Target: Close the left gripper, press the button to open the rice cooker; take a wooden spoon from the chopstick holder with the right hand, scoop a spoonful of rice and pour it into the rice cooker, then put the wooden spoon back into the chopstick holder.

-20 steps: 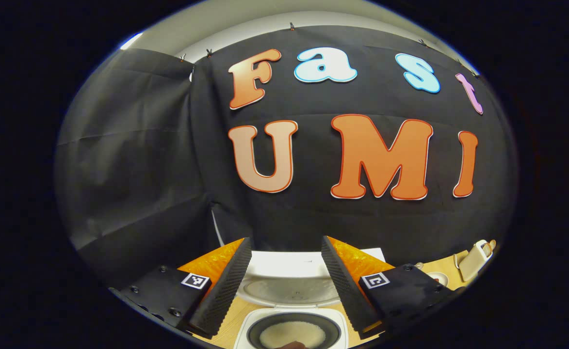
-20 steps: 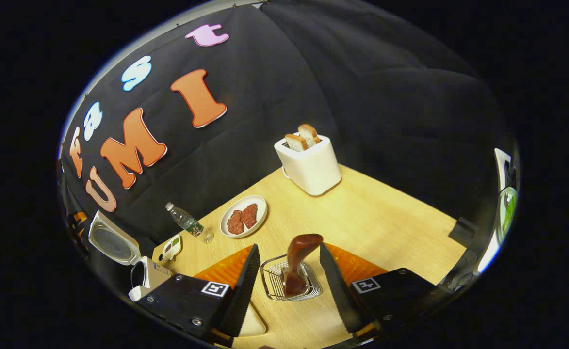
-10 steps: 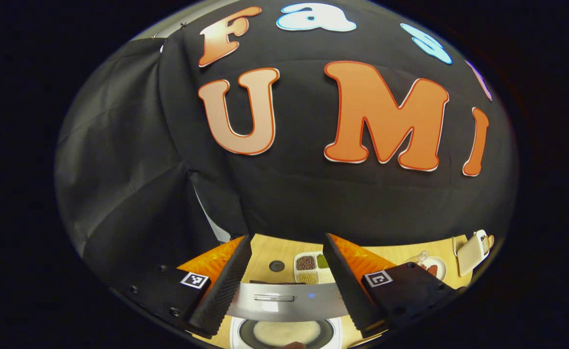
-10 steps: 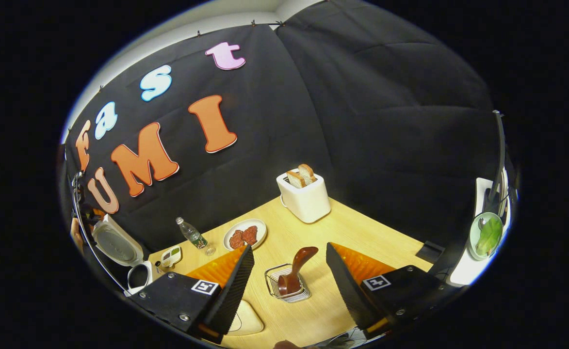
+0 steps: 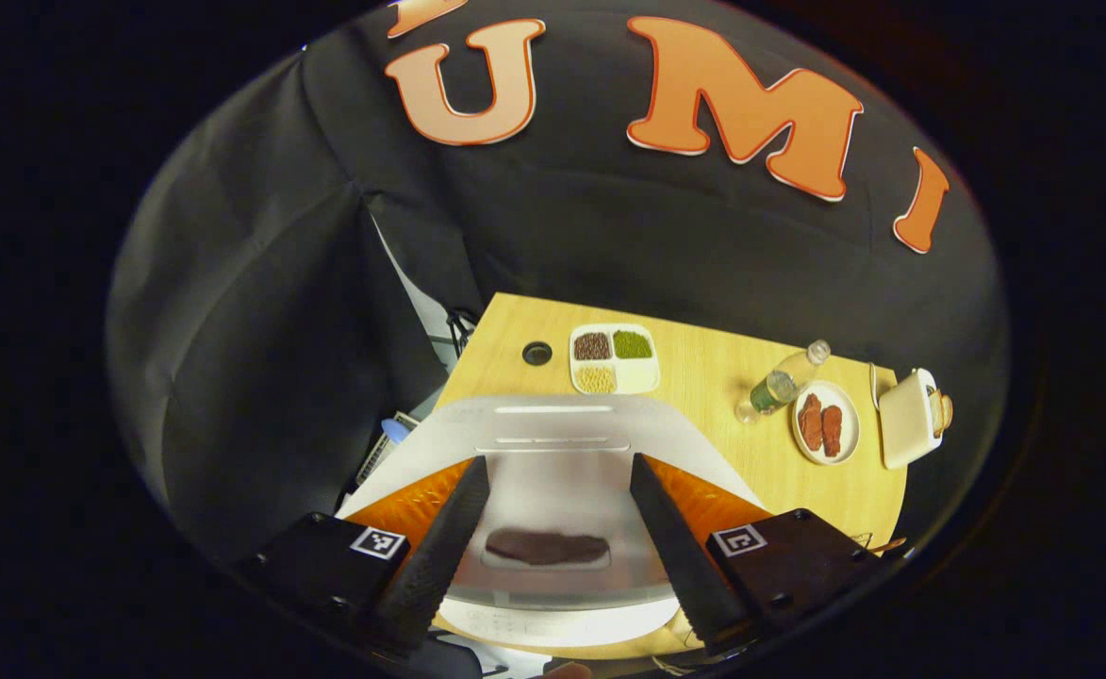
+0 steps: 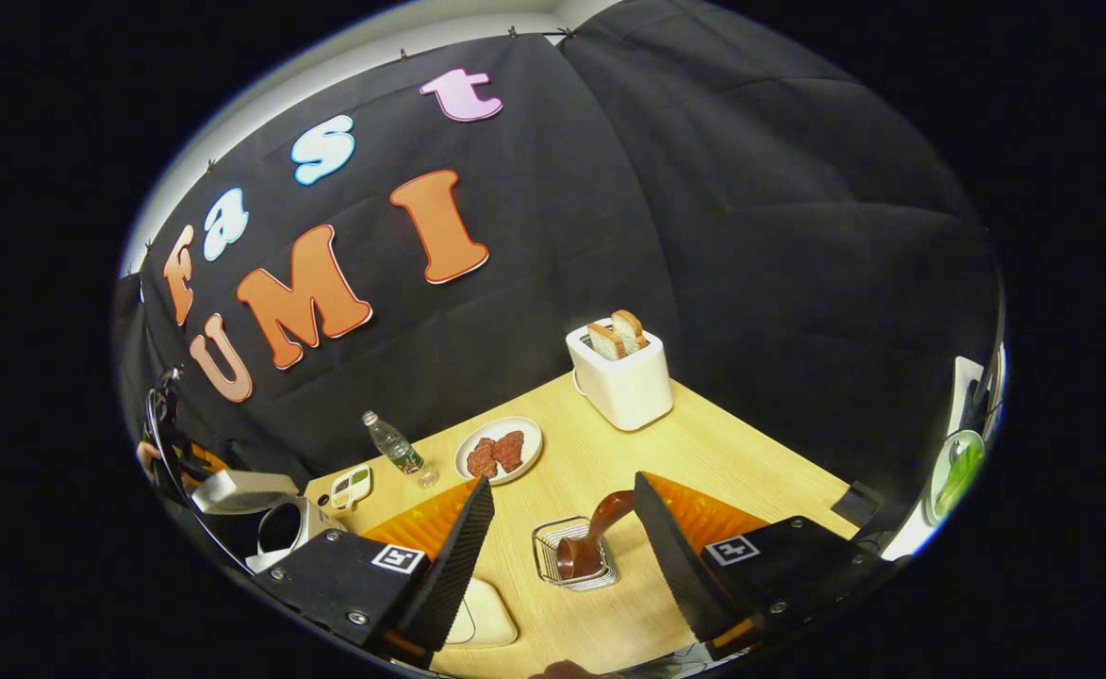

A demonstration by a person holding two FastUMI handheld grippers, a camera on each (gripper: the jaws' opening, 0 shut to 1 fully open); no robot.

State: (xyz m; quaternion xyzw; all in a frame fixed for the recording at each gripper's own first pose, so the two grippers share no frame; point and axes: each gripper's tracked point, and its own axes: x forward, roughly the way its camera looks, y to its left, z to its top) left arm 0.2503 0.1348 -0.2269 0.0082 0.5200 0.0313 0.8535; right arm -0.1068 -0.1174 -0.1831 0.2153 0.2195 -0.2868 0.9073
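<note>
Rice cooker (image 6: 279, 514) sits far left, lid partly down; left gripper (image 5: 553, 514) (jaws wide, empty) hovers over that lid. Wooden spoon (image 6: 595, 538) leans back in chopstick holder (image 6: 571, 561), right gripper (image 6: 562, 538) wide open, empty, judged to have let go.

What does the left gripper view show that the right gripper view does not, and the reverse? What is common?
Left gripper view: a dark oval on the rice cooker lid, framed by the open left gripper. Right gripper view: the wooden spoon leaning in the wire holder, before the open right gripper. Common: rice cooker, grain tray, bottle, plate, toaster.
</note>
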